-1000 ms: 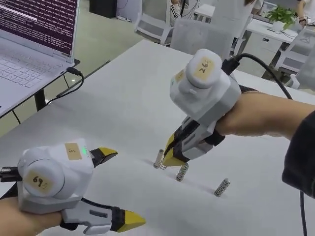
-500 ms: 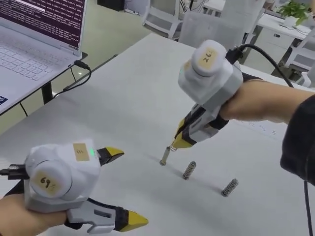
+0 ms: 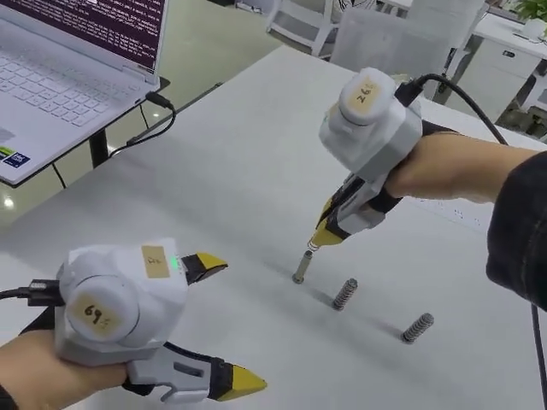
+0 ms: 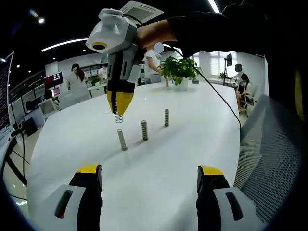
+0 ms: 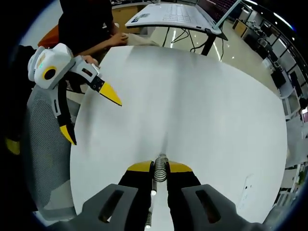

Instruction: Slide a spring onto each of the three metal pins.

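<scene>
Just above the bare upright metal pin (image 3: 302,266) on the white bench (image 3: 231,162), the right tongs (image 3: 318,242) pinch a small steel coil spring (image 5: 160,171); two neighbouring pins (image 3: 344,294) wear springs. The left tongs (image 3: 238,323) gape wide, empty.

Left hand-held gripper (image 4: 149,174): yellow-tipped jaws rise from the bottom edge, spread wide, with nothing between them.
Right hand-held gripper (image 4: 119,107): reaches down from the upper left, held by a person's hand, jaws closed together on the top of a spring (image 4: 119,117).
Spring position: hanging under those tips, just above the bare pin (image 4: 122,139), not touching it.
Pin row: the bare pin stands nearest, then the middle pin (image 4: 144,130) and the far pin (image 4: 166,117), each wearing a spring.
Desk (image 4: 168,159): white and broad.
Background: potted plant (image 4: 180,70), people.
</scene>
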`<move>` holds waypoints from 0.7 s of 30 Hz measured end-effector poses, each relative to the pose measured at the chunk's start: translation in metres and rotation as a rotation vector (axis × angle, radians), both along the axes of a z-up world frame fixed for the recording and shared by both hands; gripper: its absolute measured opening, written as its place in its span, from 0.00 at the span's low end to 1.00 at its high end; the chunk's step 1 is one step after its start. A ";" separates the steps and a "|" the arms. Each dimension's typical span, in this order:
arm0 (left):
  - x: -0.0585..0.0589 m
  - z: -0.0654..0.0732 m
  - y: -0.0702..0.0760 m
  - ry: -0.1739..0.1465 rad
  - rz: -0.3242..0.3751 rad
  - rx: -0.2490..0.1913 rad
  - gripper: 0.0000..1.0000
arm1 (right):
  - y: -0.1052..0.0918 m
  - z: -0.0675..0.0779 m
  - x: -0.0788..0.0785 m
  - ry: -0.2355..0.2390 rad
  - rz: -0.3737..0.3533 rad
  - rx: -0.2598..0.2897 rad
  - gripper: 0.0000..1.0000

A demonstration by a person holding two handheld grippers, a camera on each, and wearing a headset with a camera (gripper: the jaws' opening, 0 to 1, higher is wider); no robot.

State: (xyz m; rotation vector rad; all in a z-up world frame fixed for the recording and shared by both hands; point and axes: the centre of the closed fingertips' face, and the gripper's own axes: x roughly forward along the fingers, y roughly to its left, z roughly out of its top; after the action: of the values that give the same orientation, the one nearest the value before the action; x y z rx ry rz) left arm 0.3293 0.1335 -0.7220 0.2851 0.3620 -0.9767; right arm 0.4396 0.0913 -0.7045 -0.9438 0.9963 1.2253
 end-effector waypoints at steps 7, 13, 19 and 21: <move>0.000 -0.002 -0.001 0.005 -0.002 -0.001 0.78 | -0.001 -0.012 0.004 0.019 0.002 -0.018 0.08; 0.000 -0.002 -0.002 0.007 -0.004 -0.002 0.77 | -0.001 -0.016 0.005 0.037 -0.005 -0.017 0.08; 0.000 -0.002 -0.001 0.006 0.000 -0.006 0.76 | -0.003 -0.019 0.004 0.043 -0.003 -0.031 0.08; 0.000 -0.002 -0.001 0.009 0.001 -0.007 0.76 | -0.002 -0.021 0.003 0.046 -0.002 -0.032 0.08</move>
State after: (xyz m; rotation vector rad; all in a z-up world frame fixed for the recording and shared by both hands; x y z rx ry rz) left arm 0.3296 0.1328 -0.7241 0.2743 0.3665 -0.9782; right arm 0.4427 0.0889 -0.7251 -0.9433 1.0554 1.2370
